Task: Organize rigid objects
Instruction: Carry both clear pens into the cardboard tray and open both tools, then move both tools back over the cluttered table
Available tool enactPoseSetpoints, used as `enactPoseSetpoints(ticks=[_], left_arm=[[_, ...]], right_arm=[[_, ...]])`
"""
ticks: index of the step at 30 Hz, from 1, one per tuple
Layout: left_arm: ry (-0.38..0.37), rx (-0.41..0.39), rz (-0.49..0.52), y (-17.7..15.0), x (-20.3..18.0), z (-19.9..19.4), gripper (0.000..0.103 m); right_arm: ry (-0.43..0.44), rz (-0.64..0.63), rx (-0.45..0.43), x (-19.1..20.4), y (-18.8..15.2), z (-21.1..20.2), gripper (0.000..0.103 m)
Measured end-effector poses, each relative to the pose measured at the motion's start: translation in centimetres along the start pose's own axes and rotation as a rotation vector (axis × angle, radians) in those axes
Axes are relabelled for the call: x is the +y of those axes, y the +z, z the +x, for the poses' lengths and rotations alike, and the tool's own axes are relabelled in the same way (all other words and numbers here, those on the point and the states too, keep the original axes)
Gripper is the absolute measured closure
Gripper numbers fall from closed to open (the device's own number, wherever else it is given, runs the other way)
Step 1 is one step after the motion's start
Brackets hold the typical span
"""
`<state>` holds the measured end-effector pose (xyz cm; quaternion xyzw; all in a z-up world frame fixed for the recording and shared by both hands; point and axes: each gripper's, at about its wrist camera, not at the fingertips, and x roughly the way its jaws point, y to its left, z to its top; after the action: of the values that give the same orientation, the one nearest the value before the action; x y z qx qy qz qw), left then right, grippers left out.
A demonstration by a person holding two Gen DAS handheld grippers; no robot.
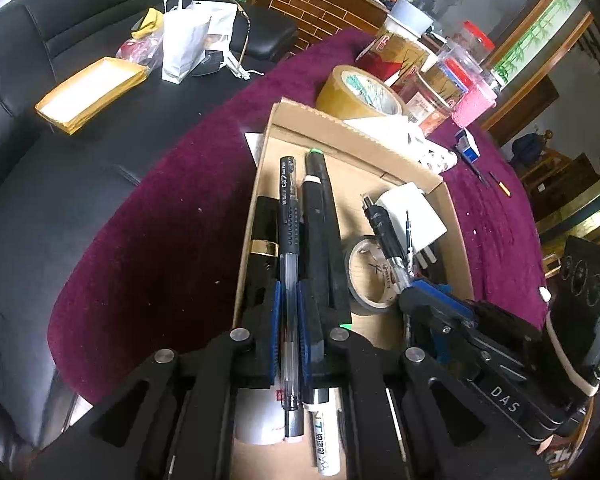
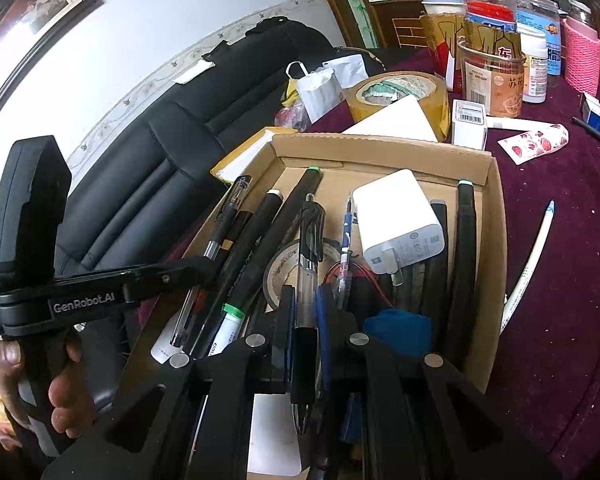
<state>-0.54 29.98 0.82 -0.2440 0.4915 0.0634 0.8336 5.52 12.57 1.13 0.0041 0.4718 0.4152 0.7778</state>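
An open cardboard box (image 1: 456,208) (image 2: 496,216) sits on a purple cloth. My left gripper (image 1: 289,304) is shut on a black gel pen (image 1: 288,216) with a clear barrel, held lengthwise over the box's left side. My right gripper (image 2: 305,320) is shut on a black click pen (image 2: 310,240) with a clear barrel, over the box's middle. In the box lie a black marker (image 1: 315,184) (image 2: 296,208) with a green tip, a white charger (image 1: 414,212) (image 2: 400,220), a small tape roll (image 1: 366,272) (image 2: 284,264), a blue pen (image 2: 346,240) and black tubes (image 2: 466,232).
A big brown tape roll (image 1: 360,90) (image 2: 404,88), jars and cartons (image 2: 492,68) and a pink knitted holder (image 2: 582,56) stand behind the box. A white pen (image 2: 536,248) and a blue-white small box (image 2: 594,114) lie right. A black sofa (image 1: 60,140) holds bags and envelopes.
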Motion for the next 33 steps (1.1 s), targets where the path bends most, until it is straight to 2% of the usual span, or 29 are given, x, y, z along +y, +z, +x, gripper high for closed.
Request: enactPoseSetpoints(ticks=[8, 10, 12, 14, 17, 18, 20, 21, 22, 24, 27, 30, 33], left_arm=[[0.0, 0.004, 0.009, -0.2, -0.1, 0.1, 0.097], [0.001, -0.013, 0.001, -0.5, 0.1, -0.1, 0.094], [0.013, -0.019, 0.006, -0.8, -0.2, -0.4, 0.092], [0.018, -0.031, 0.022, -1.2, -0.6, -0.9, 0.091], [0.09, -0.104, 0.057, -2.1, -1.8, -2.6, 0.091], [0.126, -0.145, 0.096, -2.7, -2.9, -3.3, 0.088], [0.146, -0.184, 0.136, -3.2, -4.4, -4.0, 0.071], [0.129, -0.204, 0.156, -3.5, -5.5, -4.3, 0.059], [0.089, -0.222, 0.172, -3.8, -6.6, -4.6, 0.053], [0.015, -0.228, 0.195, -4.0, -8.3, -4.8, 0.052], [-0.095, -0.197, 0.222, -4.1, -10.7, -4.5, 0.052], [-0.156, -0.174, 0.232, -4.3, -12.2, -4.3, 0.052], [-0.165, -0.167, 0.248, -4.6, -12.7, -4.3, 0.052]], right_arm=[[0.003, -0.013, 0.015, 0.1, 0.0, 0.4, 0.092], [0.024, -0.017, 0.008, 0.1, -0.1, 0.1, 0.084], [0.026, -0.029, -0.015, 0.1, -0.2, -0.8, 0.067], [0.031, -0.044, -0.046, 0.0, -0.7, -2.2, 0.067], [0.089, -0.021, -0.095, -1.2, -1.6, -5.0, 0.067], [0.105, -0.008, -0.106, -1.8, -1.9, -5.8, 0.067], [0.116, 0.028, -0.129, -3.4, -2.6, -7.7, 0.066], [0.109, 0.049, -0.14, -4.4, -3.0, -8.5, 0.065], [0.102, 0.071, -0.15, -5.3, -3.4, -9.1, 0.064], [0.091, 0.112, -0.16, -7.1, -3.9, -9.9, 0.061], [0.063, 0.185, -0.158, -9.9, -4.3, -10.3, 0.061], [0.064, 0.261, -0.134, -12.1, -3.6, -9.6, 0.06], [0.012, 0.317, -0.126, -13.3, -2.7, -8.7, 0.061]])
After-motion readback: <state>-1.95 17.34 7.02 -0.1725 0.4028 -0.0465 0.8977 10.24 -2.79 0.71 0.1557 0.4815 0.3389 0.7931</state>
